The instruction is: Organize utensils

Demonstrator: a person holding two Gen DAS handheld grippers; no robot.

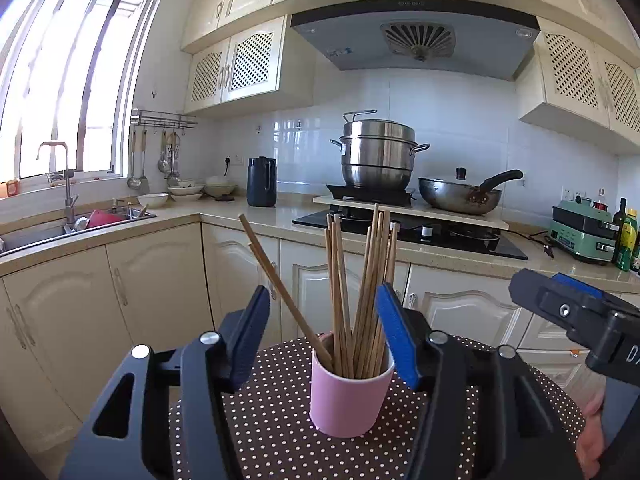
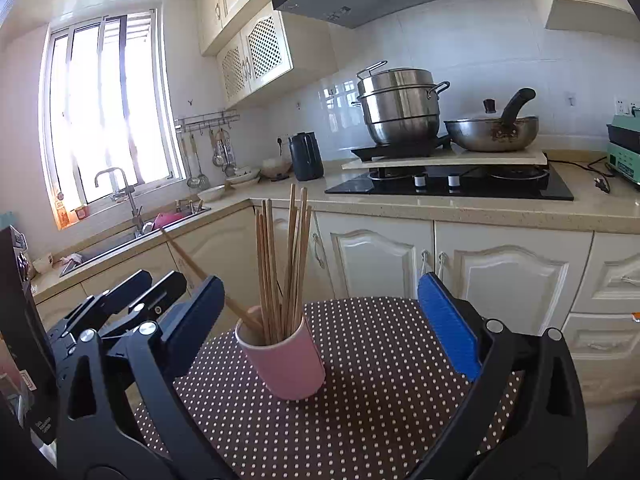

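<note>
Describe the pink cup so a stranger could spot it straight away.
Find the round stool with the brown polka-dot cushion in front of the cream kitchen cabinets. On it stands a pink cup, upright and stuffed with wooden chopsticks. It is the only pink container on the cushion.

my left gripper (image 1: 324, 332) stands half spread, pads gripping nothing; my right gripper (image 2: 324, 320) gapes wide, both pointing slightly downward.
</note>
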